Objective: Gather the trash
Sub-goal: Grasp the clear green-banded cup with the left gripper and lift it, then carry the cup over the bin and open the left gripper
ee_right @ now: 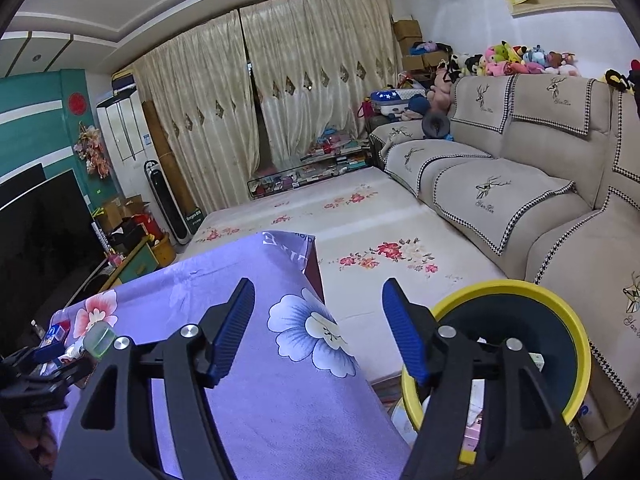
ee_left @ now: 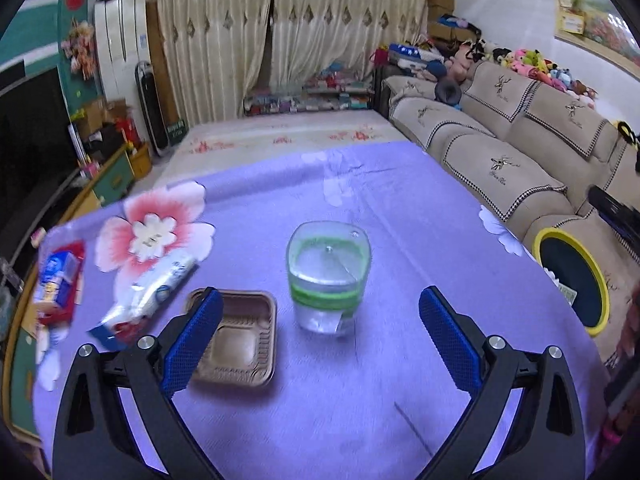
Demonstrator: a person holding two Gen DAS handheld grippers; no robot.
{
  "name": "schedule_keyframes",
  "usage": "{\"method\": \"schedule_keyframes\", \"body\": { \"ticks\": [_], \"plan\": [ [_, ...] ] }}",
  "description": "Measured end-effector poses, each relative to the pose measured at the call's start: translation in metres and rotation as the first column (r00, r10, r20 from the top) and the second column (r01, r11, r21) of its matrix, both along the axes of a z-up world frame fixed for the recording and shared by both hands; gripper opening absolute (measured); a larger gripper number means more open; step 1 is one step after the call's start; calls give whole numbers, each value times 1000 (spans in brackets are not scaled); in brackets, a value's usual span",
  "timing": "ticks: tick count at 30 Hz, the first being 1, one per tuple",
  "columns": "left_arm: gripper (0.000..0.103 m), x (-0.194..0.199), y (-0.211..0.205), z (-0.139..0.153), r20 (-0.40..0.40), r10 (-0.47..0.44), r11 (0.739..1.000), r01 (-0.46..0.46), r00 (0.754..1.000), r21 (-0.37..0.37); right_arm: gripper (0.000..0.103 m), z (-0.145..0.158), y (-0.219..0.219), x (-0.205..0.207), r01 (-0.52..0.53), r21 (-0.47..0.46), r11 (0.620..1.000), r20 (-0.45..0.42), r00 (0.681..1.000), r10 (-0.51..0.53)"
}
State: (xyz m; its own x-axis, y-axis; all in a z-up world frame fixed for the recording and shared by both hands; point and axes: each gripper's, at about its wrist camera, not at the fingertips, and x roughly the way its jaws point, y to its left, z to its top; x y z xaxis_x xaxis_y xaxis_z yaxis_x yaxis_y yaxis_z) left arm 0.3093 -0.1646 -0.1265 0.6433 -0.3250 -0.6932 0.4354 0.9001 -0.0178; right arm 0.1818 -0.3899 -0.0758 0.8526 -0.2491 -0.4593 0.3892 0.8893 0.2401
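On the purple floral tablecloth (ee_left: 400, 240) a clear plastic cup with a green band (ee_left: 328, 276) stands upright. A brown plastic tray (ee_left: 240, 340) lies to its left, then a white and blue wrapper (ee_left: 156, 292) and a red and blue snack packet (ee_left: 60, 280). My left gripper (ee_left: 320, 320) is open, just short of the cup, with its left finger over the tray. My right gripper (ee_right: 318, 320) is open and empty, over the table's right edge beside the yellow-rimmed trash bin (ee_right: 560, 320). The bin holds some wrappers. The cup also shows in the right wrist view (ee_right: 100, 338).
The bin (ee_left: 572, 280) stands on the floor between the table and a beige sofa (ee_right: 520, 184). A floral rug (ee_right: 340, 216) covers the floor beyond. A TV (ee_right: 44, 220) and cabinet are at the left. My left gripper shows at the lower left of the right wrist view (ee_right: 36, 376).
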Motion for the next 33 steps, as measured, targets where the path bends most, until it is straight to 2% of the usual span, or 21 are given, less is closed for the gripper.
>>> {"method": "schedule_keyframes", "body": {
  "ticks": [3,12,14,23,27,30,33],
  "plan": [
    [85,17,-6,-8,-40,6,1000,-6,999,-11,63,1,-1,0,-5,-7,1000,0,1000,5],
    [62,42,-22,-20,-57,-2,1000,3,998,25,63,1,-2,1,1,4,1000,-2,1000,-1],
    [51,45,-23,-22,-68,-6,1000,7,998,25,63,1,-2,1,0,3,1000,-2,1000,0],
    [50,28,-42,-10,-56,-44,999,45,997,23,64,1,-8,-3,31,-7,1000,4,1000,-31],
    [50,5,-68,5,-45,-118,993,119,992,7,64,7,-23,-15,41,31,999,10,999,-41],
    [50,-10,-91,12,-44,-180,984,180,983,1,66,10,-33,-33,63,18,998,4,998,-63],
    [50,-29,-127,18,-52,-264,964,264,963,-20,66,14,-45,-56,104,19,994,15,994,-104]
  ]
}}
